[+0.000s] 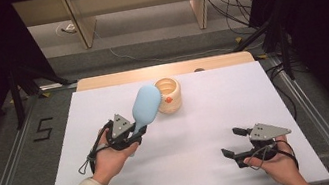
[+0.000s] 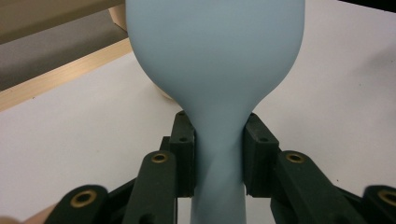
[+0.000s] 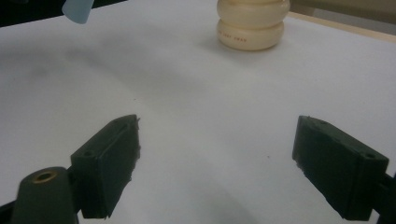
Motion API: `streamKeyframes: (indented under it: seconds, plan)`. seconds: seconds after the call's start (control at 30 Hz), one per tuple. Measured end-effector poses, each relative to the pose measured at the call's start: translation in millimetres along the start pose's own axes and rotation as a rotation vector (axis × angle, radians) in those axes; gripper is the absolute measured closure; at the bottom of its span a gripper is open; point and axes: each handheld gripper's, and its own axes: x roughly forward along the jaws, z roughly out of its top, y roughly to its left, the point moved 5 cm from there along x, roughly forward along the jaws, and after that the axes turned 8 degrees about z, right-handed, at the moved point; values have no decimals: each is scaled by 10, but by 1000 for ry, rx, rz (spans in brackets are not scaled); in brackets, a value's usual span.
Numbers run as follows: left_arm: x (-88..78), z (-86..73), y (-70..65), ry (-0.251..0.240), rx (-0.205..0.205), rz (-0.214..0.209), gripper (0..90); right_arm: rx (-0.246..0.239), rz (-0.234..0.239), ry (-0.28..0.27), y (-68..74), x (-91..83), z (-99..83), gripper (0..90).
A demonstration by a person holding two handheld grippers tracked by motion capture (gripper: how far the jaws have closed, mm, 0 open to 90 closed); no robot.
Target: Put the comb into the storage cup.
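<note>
A pale blue spoon-shaped utensil [image 1: 146, 106] is held above the white table, its broad end pointing toward a cream ribbed pot [image 1: 169, 94]. My left gripper [image 1: 134, 132] is shut on its narrow handle; in the left gripper view both black pads [image 2: 183, 151] press the blue handle [image 2: 218, 158] from either side. The cream pot [image 3: 251, 24] stands at the table's far middle, with something small and orange at its near side. My right gripper [image 1: 235, 141] rests low at the near right, jaws wide apart with nothing between them, and its fingers [image 3: 108, 163] frame bare table.
The white table top [image 1: 207, 116] ends in a wooden strip at the far edge. Black stands and cables flank the table on both sides. A number marking lies on the floor at the left.
</note>
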Motion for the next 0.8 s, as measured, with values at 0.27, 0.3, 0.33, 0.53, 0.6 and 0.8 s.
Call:
streamKeyframes:
  seconds: [0.27,0.3,0.33,0.53,0.6,0.8]
  plan:
    - [4,1,-44,1,5,-11,694,0,0,1,0,3,-2,160]
    - [4,2,-48,1,5,-11,694,1,0,1,-1,2,-2,160]
    - [4,4,-54,-1,4,-12,694,1,0,1,0,2,-1,160]
    - [4,12,-91,-2,14,-14,694,0,0,1,1,1,-1,160]
    - [6,14,-105,-2,16,-18,694,0,0,1,0,2,-1,160]
    - [15,10,-137,-3,17,-30,694,0,0,1,1,3,-1,160]
